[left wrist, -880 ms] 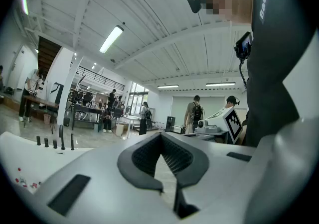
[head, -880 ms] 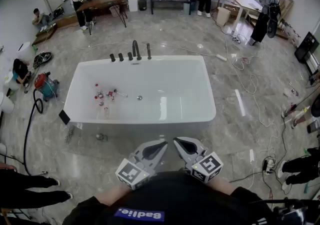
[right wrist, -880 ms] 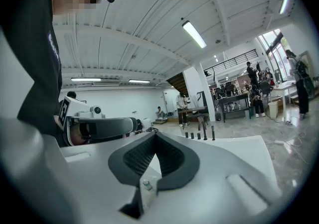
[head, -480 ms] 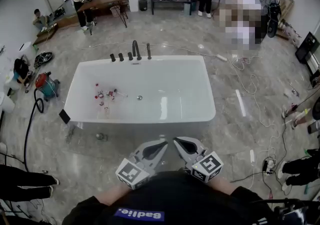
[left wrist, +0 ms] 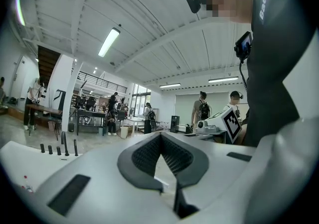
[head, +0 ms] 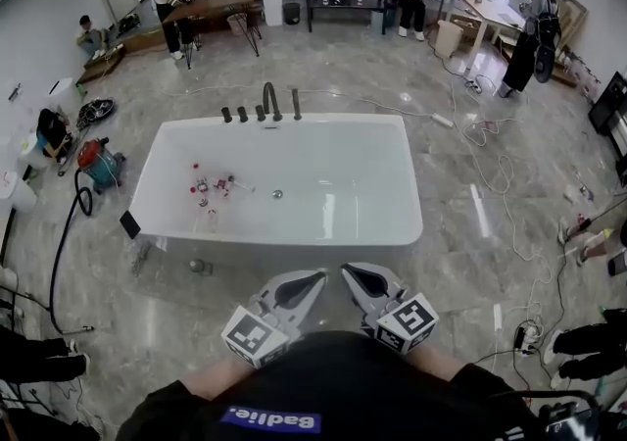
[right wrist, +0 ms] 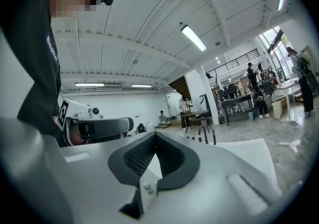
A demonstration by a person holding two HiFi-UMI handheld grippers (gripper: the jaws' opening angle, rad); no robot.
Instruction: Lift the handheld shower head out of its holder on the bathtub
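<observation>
Standby pose: holding grey left gripper (head: pixel 312 284) and grey right gripper (head: pixel 355 277) level, side by side, just short of near rim of white rectangular bathtub (head: pixel 343 184). Pressing both jaw pairs together, pinching nothing. Spotting slim dark handheld shower head (head: pixel 295 103) standing upright on far rim, just right of curved dark spout (head: pixel 269 98), well apart from both grippers.

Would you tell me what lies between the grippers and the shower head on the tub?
Head view: a strip of marble floor, then the bathtub basin across to the shower head on its far rim.
</observation>
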